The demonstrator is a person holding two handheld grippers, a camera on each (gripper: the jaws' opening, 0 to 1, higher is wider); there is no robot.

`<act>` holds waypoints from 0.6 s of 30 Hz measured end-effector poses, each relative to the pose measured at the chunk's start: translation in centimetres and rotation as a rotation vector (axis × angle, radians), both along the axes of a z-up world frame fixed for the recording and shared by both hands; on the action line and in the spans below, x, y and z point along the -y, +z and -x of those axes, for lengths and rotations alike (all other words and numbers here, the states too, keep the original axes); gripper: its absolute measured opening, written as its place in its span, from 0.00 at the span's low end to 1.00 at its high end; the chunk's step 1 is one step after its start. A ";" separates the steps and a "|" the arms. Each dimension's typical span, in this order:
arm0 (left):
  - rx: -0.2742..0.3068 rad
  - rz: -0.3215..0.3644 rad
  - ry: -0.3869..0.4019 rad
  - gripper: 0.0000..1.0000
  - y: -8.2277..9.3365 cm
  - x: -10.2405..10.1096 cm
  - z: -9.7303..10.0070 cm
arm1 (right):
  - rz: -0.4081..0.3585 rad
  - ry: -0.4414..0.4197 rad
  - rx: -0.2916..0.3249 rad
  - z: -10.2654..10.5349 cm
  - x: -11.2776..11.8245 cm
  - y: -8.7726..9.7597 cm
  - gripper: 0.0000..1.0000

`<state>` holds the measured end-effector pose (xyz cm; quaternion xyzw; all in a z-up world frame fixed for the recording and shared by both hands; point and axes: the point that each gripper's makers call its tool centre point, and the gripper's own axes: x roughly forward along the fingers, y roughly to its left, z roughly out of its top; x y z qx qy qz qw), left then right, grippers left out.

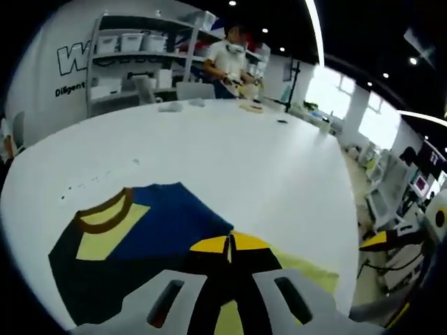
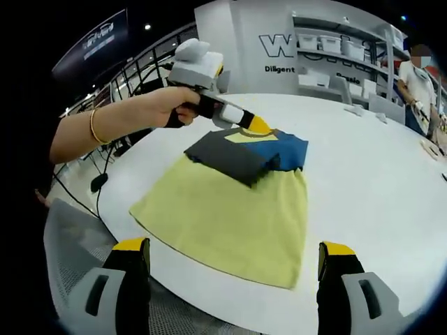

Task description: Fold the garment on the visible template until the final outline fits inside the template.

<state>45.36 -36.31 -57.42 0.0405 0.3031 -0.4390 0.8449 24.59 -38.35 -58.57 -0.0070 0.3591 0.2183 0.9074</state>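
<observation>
On the white counter [image 2: 377, 174], near its left edge in the right gripper view, lies the garment [image 2: 230, 209], a small T-shirt partly folded. Its body is pale yellow and spreads flat toward the near edge of the counter, hem nearest the camera. The upper part is colour-blocked: a dark grey panel on the left, folded over the yellow, and a blue panel on the right, with a patch of yellow between them below the neck. In the left gripper view the same garment [image 1: 140, 230] shows a brown ribbed collar [image 1: 105, 213], blue on the right, dark grey on the left and a pale yellow wedge under the neckline.

The left gripper [image 2: 260, 125], held in a person's hand [image 2: 164, 106] with a gold bangle on the wrist, reaches in from the far left, its yellow tips at the collar end of the shirt. In its own view its fingers [image 1: 209, 245] are pressed together, tips meeting over the cloth; whether any fabric is pinched between them cannot be told.

The right gripper [image 2: 234, 257] hovers off the near edge of the counter, its yellow-tipped fingers [image 2: 130, 246] spread wide with nothing between them.
</observation>
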 end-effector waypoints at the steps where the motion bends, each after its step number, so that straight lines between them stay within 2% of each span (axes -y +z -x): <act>1: 0.000 0.003 0.004 0.02 0.0 -0.2 -0.1 | 0.001 0.000 0.001 0.0 0.0 0.0 0.99; 3: -0.006 0.006 0.014 0.09 0.1 -0.4 -0.2 | -0.001 0.001 0.004 -0.2 0.0 0.1 0.99; 5: 0.021 -0.008 0.027 0.17 0.2 -1.0 -0.5 | -0.002 0.000 0.009 -0.4 0.0 0.2 0.99; 13: 0.095 -0.078 0.121 0.66 0.3 -5.0 -2.3 | -0.018 0.000 0.019 -1.1 -0.3 0.4 0.99; 14: 0.105 -0.082 0.135 0.75 0.3 -5.5 -2.5 | -0.019 0.001 0.020 -1.2 -0.3 0.4 0.99; 18: 0.131 -0.114 0.164 0.94 0.1 -7.3 -2.9 | -0.027 -0.001 0.015 -1.7 -0.4 0.3 0.99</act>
